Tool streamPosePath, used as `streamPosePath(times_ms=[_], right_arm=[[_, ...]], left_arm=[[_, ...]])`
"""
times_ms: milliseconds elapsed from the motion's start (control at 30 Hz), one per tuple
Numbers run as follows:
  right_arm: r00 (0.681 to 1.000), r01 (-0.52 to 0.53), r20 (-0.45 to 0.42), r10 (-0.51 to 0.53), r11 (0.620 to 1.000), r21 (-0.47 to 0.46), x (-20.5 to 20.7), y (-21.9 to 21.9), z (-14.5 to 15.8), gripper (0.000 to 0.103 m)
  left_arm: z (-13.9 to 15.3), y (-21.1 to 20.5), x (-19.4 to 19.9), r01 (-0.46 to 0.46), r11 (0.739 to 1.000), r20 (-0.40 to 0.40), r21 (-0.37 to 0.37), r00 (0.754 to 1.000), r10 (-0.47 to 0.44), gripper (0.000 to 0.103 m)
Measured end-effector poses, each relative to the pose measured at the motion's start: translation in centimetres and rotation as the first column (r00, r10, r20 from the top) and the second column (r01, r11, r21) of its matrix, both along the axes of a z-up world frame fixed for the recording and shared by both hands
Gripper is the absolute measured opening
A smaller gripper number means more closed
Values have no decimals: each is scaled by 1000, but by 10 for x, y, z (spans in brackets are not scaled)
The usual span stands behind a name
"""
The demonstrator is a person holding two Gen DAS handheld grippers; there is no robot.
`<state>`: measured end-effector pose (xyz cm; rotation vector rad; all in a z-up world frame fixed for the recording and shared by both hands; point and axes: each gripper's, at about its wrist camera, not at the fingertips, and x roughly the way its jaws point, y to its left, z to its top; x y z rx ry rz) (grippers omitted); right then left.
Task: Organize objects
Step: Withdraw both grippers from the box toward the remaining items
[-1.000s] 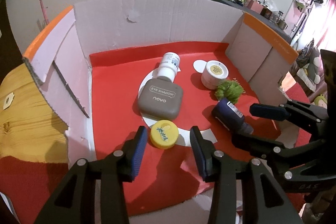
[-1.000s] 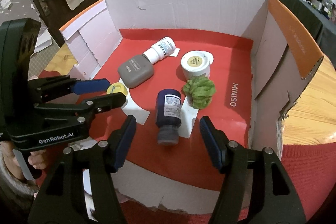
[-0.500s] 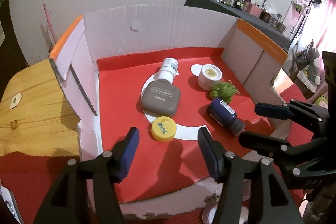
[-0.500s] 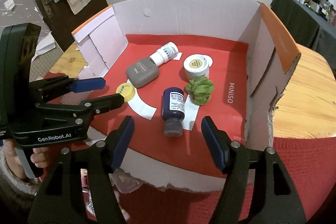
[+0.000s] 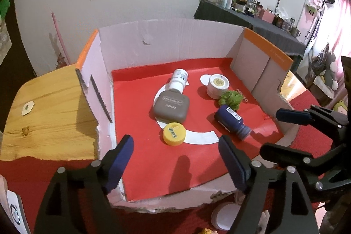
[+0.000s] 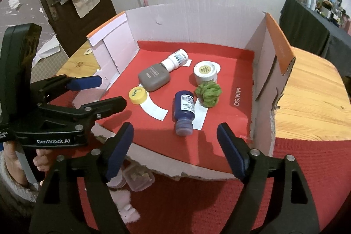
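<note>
Inside a cut-down cardboard box point(image 5: 166, 41) with a red floor lie a yellow round tin point(image 5: 174, 133), a grey eye-shadow case point(image 5: 171, 108), a white bottle point(image 5: 179, 80), a white jar point(image 5: 217, 86), a green scrunchie point(image 5: 231, 99) and a dark blue bottle point(image 5: 231, 121) on its side. My left gripper point(image 5: 176, 166) hangs over the box's near edge, its jaws opening with nothing between them. My right gripper point(image 6: 175, 149) hovers over the near edge too, behind the blue bottle point(image 6: 184, 110), jaws opening and empty. Each gripper shows in the other's view.
The box sits on a wooden table point(image 6: 307, 89) partly covered by a red cloth point(image 6: 307, 168). Small clear containers point(image 6: 137, 179) lie on the cloth below the box's torn front edge. A hand point(image 6: 41, 159) holds the left gripper. Cluttered shelves stand at the far right.
Both grippers have pulled back and up from the box floor and opened wider. The yellow tin and the blue bottle, which lay close before the jaws, now lie farther off.
</note>
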<state>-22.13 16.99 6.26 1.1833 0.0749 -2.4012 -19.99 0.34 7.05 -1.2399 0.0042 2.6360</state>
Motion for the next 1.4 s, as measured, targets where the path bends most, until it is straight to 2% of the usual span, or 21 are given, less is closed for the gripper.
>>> streamPosePath(times_ms=[167, 400, 867, 1400], right_arm=[[1000, -3, -17, 3, 1000, 1, 9, 1, 7, 78], [999, -6, -37, 6, 1000, -6, 21, 3, 15, 81], [998, -20, -67, 20, 1000, -5, 45, 4, 27, 83], [996, -31, -81, 30, 999, -11, 78, 5, 30, 83]], left_arm=[[4, -2, 6, -7, 1000, -12, 2, 1000, 7, 88], [14, -4, 19, -37, 999, -59, -12, 998, 36, 102], [29, -5, 42, -45, 999, -105, -21, 994, 43, 103], [26, -4, 68, -27, 1000, -94, -10, 995, 26, 103]])
